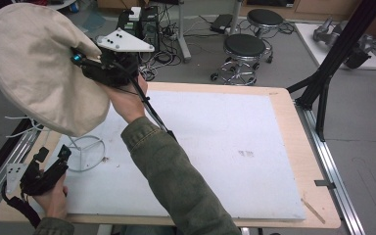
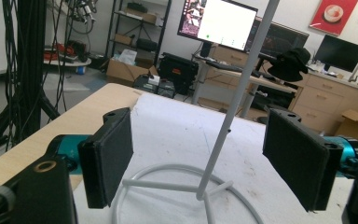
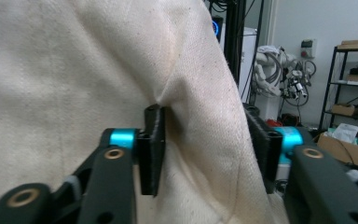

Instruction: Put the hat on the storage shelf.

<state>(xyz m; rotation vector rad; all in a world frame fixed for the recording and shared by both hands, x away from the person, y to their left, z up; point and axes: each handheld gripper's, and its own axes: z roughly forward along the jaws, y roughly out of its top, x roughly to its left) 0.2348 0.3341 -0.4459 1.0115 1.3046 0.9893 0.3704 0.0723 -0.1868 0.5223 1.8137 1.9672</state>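
High view: the right gripper (image 1: 78, 59) is raised at the hat (image 1: 34, 63) atop the stand (image 1: 85, 152), a fold between its part-open jaws, apparently letting go. Left gripper (image 1: 54, 159), wide, straddles the pole, likely steadying.

the right gripper (image 1: 81, 61) is raised high, arm stretched across, fingers (image 3: 151, 154) parted; the left gripper (image 1: 54, 164) rests low, fingers (image 2: 107, 156) wide apart.
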